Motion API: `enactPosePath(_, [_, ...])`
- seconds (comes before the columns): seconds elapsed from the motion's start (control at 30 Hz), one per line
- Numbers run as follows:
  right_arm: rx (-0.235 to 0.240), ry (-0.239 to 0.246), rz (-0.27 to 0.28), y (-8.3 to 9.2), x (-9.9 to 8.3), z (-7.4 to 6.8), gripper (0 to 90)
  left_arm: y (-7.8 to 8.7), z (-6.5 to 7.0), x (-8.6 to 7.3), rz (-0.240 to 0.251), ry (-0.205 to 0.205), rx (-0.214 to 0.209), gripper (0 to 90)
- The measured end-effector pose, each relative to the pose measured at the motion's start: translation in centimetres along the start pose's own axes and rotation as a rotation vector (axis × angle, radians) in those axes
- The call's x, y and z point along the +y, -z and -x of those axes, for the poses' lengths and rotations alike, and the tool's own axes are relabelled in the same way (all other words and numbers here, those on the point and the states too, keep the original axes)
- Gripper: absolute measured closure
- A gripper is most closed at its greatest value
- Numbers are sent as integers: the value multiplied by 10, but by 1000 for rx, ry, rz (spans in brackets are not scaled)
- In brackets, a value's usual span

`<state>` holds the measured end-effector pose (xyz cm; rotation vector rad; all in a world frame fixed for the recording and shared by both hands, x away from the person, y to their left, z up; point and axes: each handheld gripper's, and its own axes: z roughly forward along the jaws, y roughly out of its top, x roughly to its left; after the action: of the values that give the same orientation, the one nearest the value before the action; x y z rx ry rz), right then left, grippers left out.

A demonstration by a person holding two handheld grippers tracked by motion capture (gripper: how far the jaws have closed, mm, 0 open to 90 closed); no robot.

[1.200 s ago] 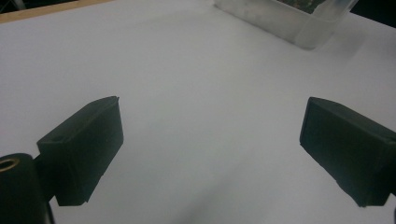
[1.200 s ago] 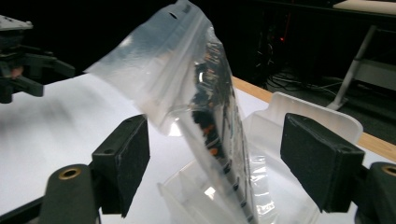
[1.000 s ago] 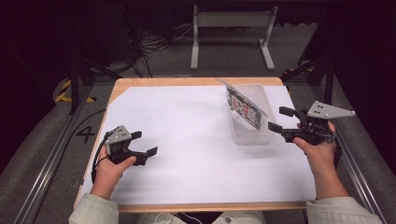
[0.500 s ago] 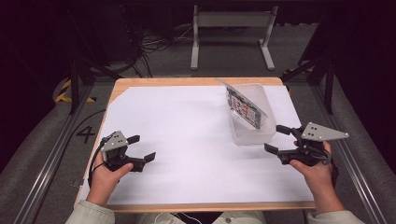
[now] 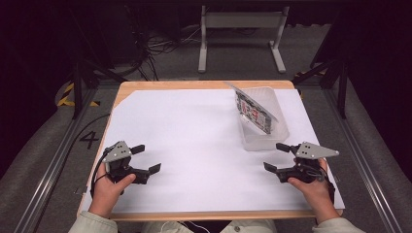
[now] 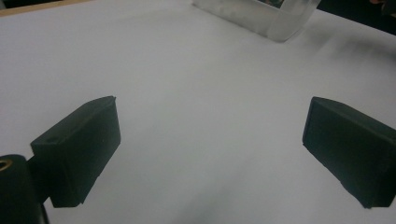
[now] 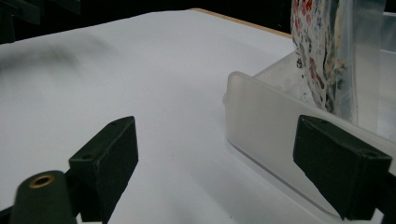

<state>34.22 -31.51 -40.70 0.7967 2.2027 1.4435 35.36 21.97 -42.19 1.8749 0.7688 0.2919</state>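
Observation:
A clear plastic tub [image 5: 265,133] stands on the white sheet [image 5: 194,141] at the right, with a printed packet [image 5: 252,112] leaning upright inside it. My right gripper [image 5: 277,157] hovers low just in front of the tub, open, its jaws having just widened with nothing between them. In the right gripper view the tub's near wall [image 7: 271,135] lies close ahead at the right, the packet [image 7: 315,51] above it. My left gripper [image 5: 145,159] rests open near the front left of the sheet. The left gripper view has the tub [image 6: 261,18] far off.
The sheet covers a wooden table [image 5: 204,84] whose edge runs along the back and front. Metal rails flank the table. A white stand [image 5: 240,34] and cables lie on the floor beyond. The sheet's middle is bare.
My right gripper has come down and toward the table's front, away from the tub's right side. The left gripper has shifted slightly toward the front.

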Motion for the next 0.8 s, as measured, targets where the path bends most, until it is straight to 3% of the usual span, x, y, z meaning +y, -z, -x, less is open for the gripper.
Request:
enactPosePath(0.2, [0,1,-6,-10,-15,2,149,-3,-3,-7,-16,5,3,54])
enactPosePath(0.33, [-8,-3,-65,-16,-21,3,157,-5,-7,-12,-19,7,18,51])
enactPosePath(0.37, [-11,-9,-104,-19,-24,3,160,-5,-9,-15,-17,9,20,51])
enactPosePath(0.8, [-1,9,-228,-31,-27,2,158,-11,-12,-27,-73,14,36,46])
